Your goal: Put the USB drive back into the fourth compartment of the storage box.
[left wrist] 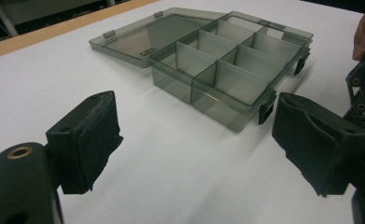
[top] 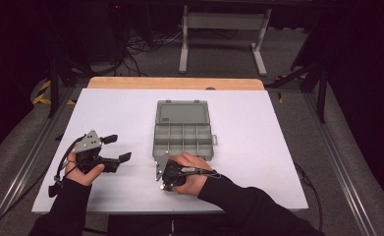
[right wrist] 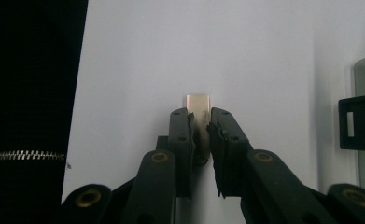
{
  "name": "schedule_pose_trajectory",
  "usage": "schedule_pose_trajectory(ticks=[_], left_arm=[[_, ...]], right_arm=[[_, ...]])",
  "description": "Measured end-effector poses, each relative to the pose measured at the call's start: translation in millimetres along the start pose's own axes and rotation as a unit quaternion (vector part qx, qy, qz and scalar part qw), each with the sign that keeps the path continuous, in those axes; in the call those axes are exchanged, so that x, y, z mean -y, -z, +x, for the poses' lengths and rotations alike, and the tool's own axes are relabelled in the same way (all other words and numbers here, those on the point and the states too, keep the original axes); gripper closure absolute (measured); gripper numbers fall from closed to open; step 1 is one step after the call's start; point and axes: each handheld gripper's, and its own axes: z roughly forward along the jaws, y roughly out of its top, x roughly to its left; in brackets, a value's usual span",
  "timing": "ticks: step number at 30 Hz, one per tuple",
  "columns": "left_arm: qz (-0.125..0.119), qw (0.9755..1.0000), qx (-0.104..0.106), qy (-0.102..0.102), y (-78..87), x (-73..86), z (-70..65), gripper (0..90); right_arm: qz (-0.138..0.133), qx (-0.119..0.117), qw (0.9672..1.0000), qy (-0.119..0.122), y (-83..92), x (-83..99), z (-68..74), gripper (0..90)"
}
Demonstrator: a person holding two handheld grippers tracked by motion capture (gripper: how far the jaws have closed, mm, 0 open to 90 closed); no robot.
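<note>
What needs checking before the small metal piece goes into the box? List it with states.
1. Right tongs closed on the small metal piece: ok, pads press its sides and its end sticks out.
2. Piece lifted off the table: cannot tell.
3. Box open, lid laid flat behind: ok.
4. Compartments free to receive the piece: ok, they look empty in the left gripper view.
5. Left tongs out of the way: ok, open, holding nothing, beside the box.
6. Right tongs close to the box: ok, at its near edge by a black latch.
</note>
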Motion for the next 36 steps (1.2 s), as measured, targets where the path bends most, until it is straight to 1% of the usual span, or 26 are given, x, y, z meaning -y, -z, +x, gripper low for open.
schedule_pose_trajectory(ticks=[5,9,12,13,15,17,19,20,21,22,24,25,26,27,29,30,31,35,36], left_arm=[[0.002,1.0000,0.000,-0.002,-0.6,-0.1,0.1,15.9],[0.002,1.0000,0.000,-0.002,-0.8,0.0,0.1,15.9],[0.001,1.0000,0.000,-0.002,-0.5,0.0,0.2,15.9],[0.001,1.0000,0.000,-0.002,-0.4,0.0,0.2,15.9],[0.001,1.0000,0.001,0.001,-0.3,0.1,0.0,15.9],[0.000,1.0000,0.001,0.000,-0.1,-0.1,0.1,15.9],[0.000,1.0000,0.001,0.000,-0.1,0.0,0.0,15.9],[0.000,1.0000,0.001,0.000,-0.2,0.0,0.0,15.9],[0.001,1.0000,0.001,0.000,-0.3,0.0,-0.1,15.9],[0.001,1.0000,0.001,-0.001,-0.3,-0.1,0.0,15.9],[0.001,1.0000,0.001,-0.001,-0.4,-0.1,0.0,15.9],[0.001,1.0000,0.001,0.000,-0.5,0.0,-0.2,15.9],[0.001,1.0000,0.001,0.000,-0.6,0.0,-0.1,15.9],[0.002,1.0000,0.000,-0.002,-0.6,0.0,0.1,15.9],[0.002,1.0000,0.000,-0.002,-0.6,0.0,0.1,15.9],[0.002,1.0000,0.000,-0.002,-0.5,0.0,0.2,15.9],[0.002,1.0000,0.000,-0.002,-0.5,0.0,0.2,15.9],[0.001,1.0000,0.001,0.000,-0.4,0.0,0.2,15.9],[0.001,1.0000,0.001,0.000,-0.4,0.0,0.2,15.9]], right_arm=[[-0.005,0.000,0.9999,-0.009,-0.3,1.4,-0.1,79.8],[-0.006,0.000,0.9999,-0.009,-0.3,1.5,-0.1,79.8],[-0.005,0.004,0.9999,-0.011,0.1,1.4,0.2,79.9],[-0.007,0.004,0.9999,-0.009,0.6,1.6,-0.1,79.9],[-0.016,0.006,0.9998,-0.014,1.7,1.7,0.4,79.9],[-0.023,0.006,0.9995,-0.020,5.7,1.3,-0.2,79.9],[-0.027,0.005,0.9995,-0.017,7.1,1.5,-1.1,79.9],[-0.028,0.004,0.9993,-0.025,9.9,2.1,-1.5,79.9],[-0.034,0.007,0.9991,-0.023,10.9,2.4,-2.5,79.9],[-0.035,0.010,0.9990,-0.027,12.9,3.0,-2.7,79.8],[-0.040,0.011,0.9987,-0.028,16.7,3.9,-4.5,79.9],[-0.045,0.015,0.9984,-0.029,19.5,4.6,-5.5,79.9],[-0.049,0.022,0.9979,-0.037,24.3,5.5,-6.8,79.9],[-0.049,0.022,0.9979,-0.037,24.3,5.5,-6.8,79.9],[-0.055,0.026,0.9973,-0.041,28.8,6.7,-8.8,79.9],[-0.057,0.032,0.9969,-0.044,33.8,8.1,-11.0,79.9],[-0.057,0.032,0.9969,-0.044,33.8,8.1,-11.0,79.9],[-0.066,0.040,0.9955,-0.056,44.3,12.0,-16.7,79.9],[-0.069,0.043,0.9952,-0.054,46.1,12.7,-18.2,79.9]])
